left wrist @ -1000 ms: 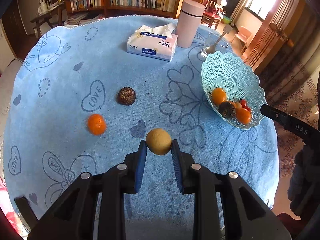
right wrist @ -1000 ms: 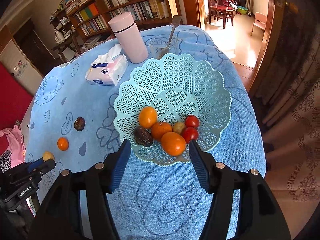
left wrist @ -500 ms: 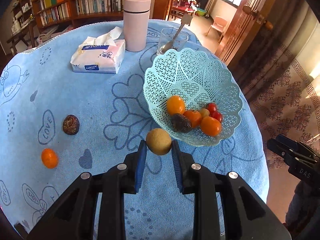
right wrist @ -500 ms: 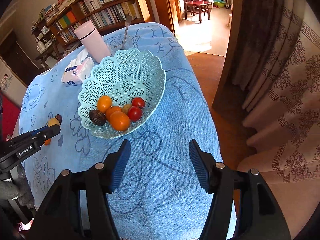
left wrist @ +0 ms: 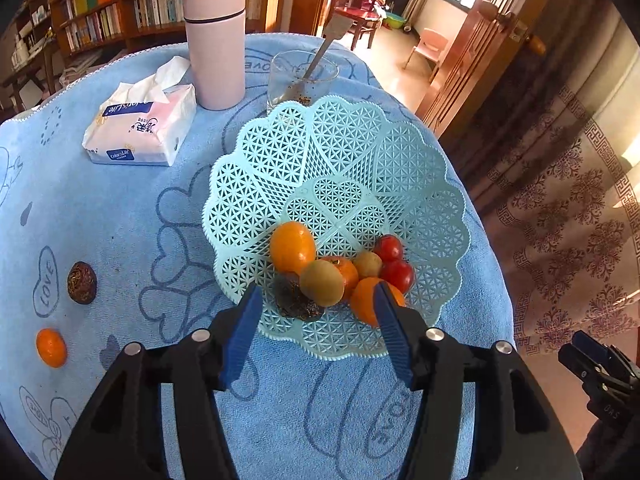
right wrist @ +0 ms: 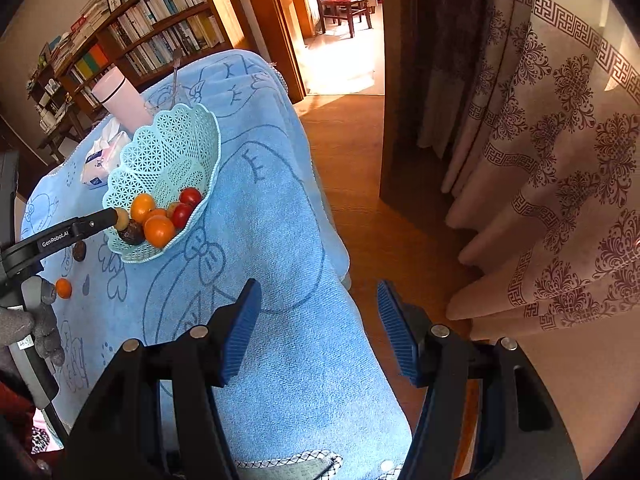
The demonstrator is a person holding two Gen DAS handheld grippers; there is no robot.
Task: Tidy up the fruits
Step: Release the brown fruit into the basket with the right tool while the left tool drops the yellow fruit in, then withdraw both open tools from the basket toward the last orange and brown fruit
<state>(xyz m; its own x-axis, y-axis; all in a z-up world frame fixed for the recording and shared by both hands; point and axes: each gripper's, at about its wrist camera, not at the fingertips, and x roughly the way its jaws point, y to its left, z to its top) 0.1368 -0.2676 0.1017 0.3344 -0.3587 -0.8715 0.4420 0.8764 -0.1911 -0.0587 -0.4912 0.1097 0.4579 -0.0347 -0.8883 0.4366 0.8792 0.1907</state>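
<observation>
The left gripper point(left wrist: 318, 312) stands wide open and empty over the near rim of the teal lattice basket point(left wrist: 340, 152), a yellow-green fruit point(left wrist: 322, 283) lying on the pile inside. The right gripper point(right wrist: 318, 320) is open too, holding nothing, well away from the basket. Left of the basket lie a small tangerine point(left wrist: 51, 347) and a dark wrinkled fruit point(left wrist: 81, 282); both look light, roundish and apt to roll, so pinch across the middle gently.

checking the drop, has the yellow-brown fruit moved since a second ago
Yes. The yellow-brown fruit went from above the blue tablecloth into the basket, and the left gripper fingers are now open.
</observation>
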